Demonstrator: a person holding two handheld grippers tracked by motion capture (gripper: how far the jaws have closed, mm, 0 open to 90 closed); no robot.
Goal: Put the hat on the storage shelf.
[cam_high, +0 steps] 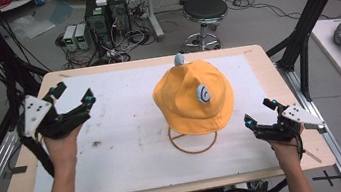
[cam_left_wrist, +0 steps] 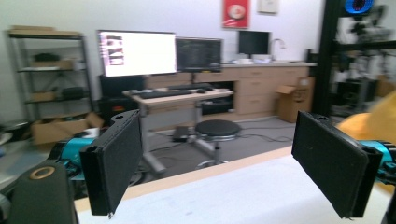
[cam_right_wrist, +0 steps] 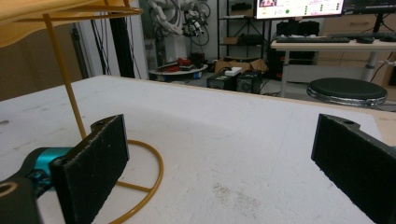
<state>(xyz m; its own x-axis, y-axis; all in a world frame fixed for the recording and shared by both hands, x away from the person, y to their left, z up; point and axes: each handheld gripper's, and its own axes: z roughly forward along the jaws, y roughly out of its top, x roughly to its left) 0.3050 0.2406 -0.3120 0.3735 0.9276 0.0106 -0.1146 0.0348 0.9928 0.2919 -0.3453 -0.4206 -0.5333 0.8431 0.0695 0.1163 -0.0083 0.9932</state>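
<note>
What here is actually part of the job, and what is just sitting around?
Part of the job:
- yellow hat
- wire stand under it
- left gripper, open
- right gripper, open

Just lying about:
- black stool
- computer boxes and cables on the floor
- monitors behind

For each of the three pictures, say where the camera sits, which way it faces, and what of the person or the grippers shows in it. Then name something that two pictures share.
High view: above the person's side, looking forward and down on the table; both forearms, left gripper and right gripper show.
Left gripper view: rides the left gripper, faces across the table edge into the room; its open jaws show.
Right gripper view: rides the right gripper low over the table, facing the stand; its open jaws show.
Shared: the yellow hat and the black stool.
</note>
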